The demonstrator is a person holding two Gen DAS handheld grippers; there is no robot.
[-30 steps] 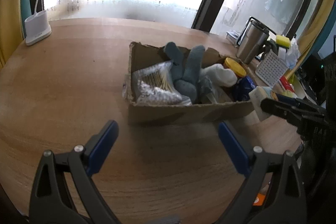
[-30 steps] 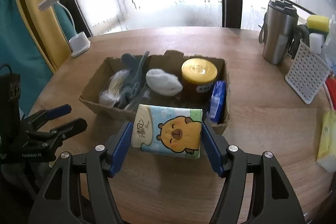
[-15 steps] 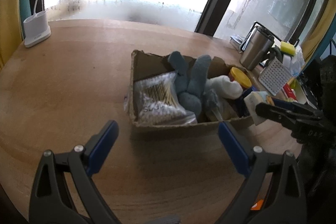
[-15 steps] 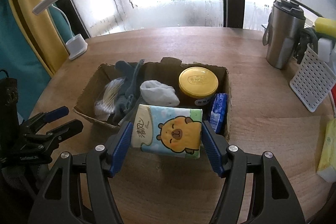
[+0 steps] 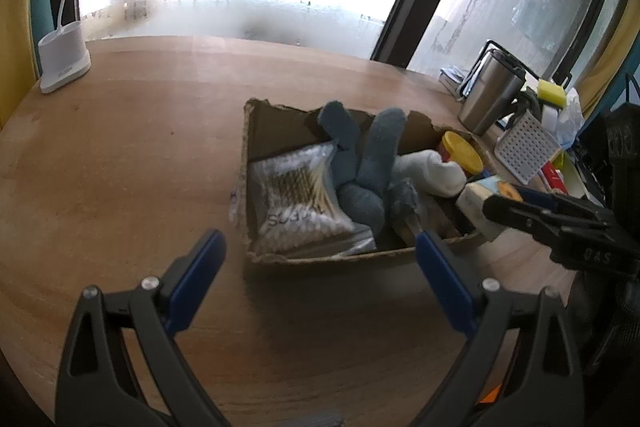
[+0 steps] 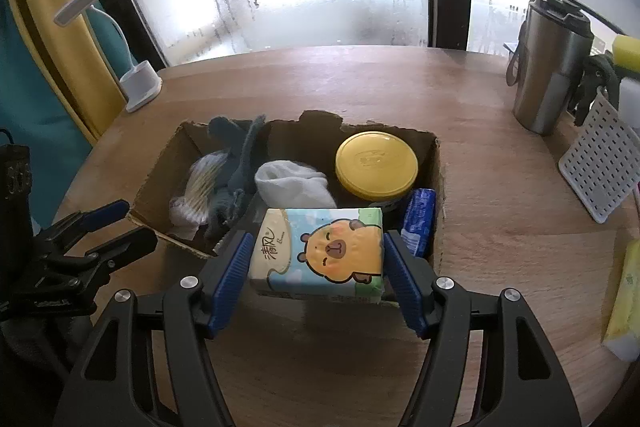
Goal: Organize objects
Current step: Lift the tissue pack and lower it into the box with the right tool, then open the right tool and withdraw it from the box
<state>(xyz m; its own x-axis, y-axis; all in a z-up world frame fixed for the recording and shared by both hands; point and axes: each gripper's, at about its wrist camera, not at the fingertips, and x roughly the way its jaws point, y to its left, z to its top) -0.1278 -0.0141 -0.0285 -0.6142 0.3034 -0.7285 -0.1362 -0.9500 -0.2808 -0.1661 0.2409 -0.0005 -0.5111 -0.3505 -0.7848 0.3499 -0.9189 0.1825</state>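
Observation:
A torn cardboard box (image 6: pixel 438 187) (image 5: pixel 320 261) sits mid-table. It holds a bag of cotton swabs (image 5: pixel 296 199), grey-blue socks (image 5: pixel 368 167), a white sock (image 6: pixel 294 183), a yellow-lidded jar (image 6: pixel 376 163) and a blue packet (image 6: pixel 418 217). My right gripper (image 6: pixel 316 267) is shut on a tissue pack with a cartoon capybara (image 6: pixel 320 255), held over the box's near wall. It also shows in the left wrist view (image 5: pixel 476 197). My left gripper (image 5: pixel 320 267) is open and empty, in front of the box's left end.
A steel tumbler (image 6: pixel 550 67) and a white perforated rack (image 6: pixel 600 171) stand at the right with sponges behind. A yellow pack (image 6: pixel 626 303) lies at the right edge. A white lamp base (image 6: pixel 140 89) (image 5: pixel 64 61) stands far left. Windows run behind the round wooden table (image 6: pixel 340 87).
My right gripper has carried the tissue pack forward and up, over the box's near wall. My left gripper has risen, so I see further into the box; it stays open.

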